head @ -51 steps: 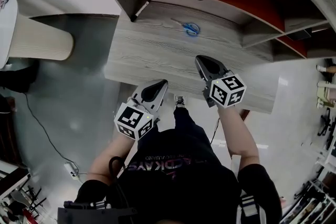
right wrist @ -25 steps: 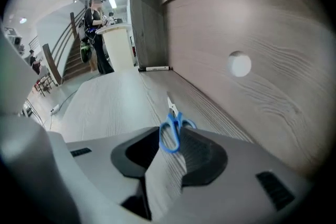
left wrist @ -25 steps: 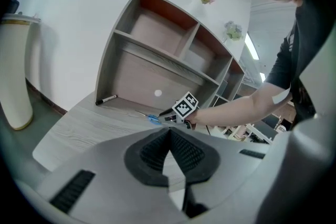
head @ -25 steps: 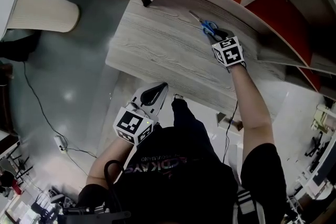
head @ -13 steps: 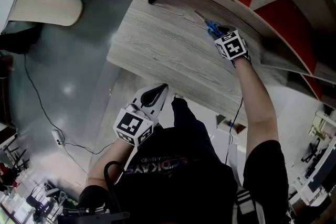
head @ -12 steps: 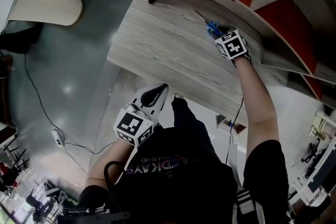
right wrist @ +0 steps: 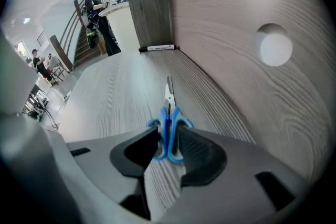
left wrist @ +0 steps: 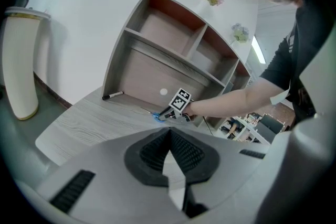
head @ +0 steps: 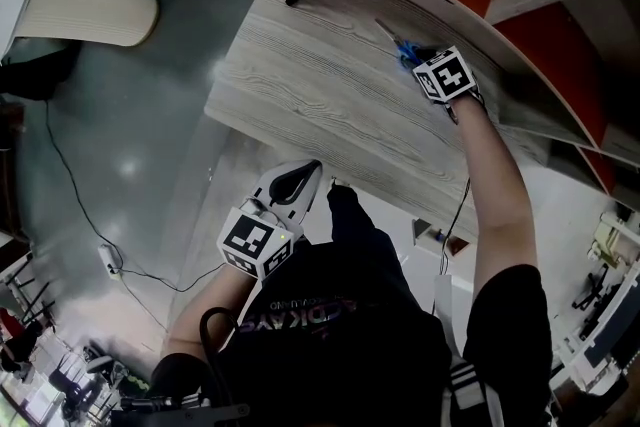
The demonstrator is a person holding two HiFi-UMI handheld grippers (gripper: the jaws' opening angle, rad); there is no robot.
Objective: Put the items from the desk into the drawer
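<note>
Right gripper (right wrist: 168, 138) was moved to grey woodgrain desk's (head: 320, 90) rear & clamped on blue-handled steel scissors (right wrist: 169, 112) (pickup prob. begun); left gripper (left wrist: 169, 136) pressed together, empty.

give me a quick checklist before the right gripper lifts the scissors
1. Right gripper closed on the blue handles of the scissors: ok.
2. Scissor blades closed, pointing away along the desk: ok.
3. Left gripper shut, empty, held back from the desk: ok.
4. Marker in the back corner, apart from the scissors: ok.
5. Drawer open to receive them: cannot tell, no drawer is clearly in view.
</note>
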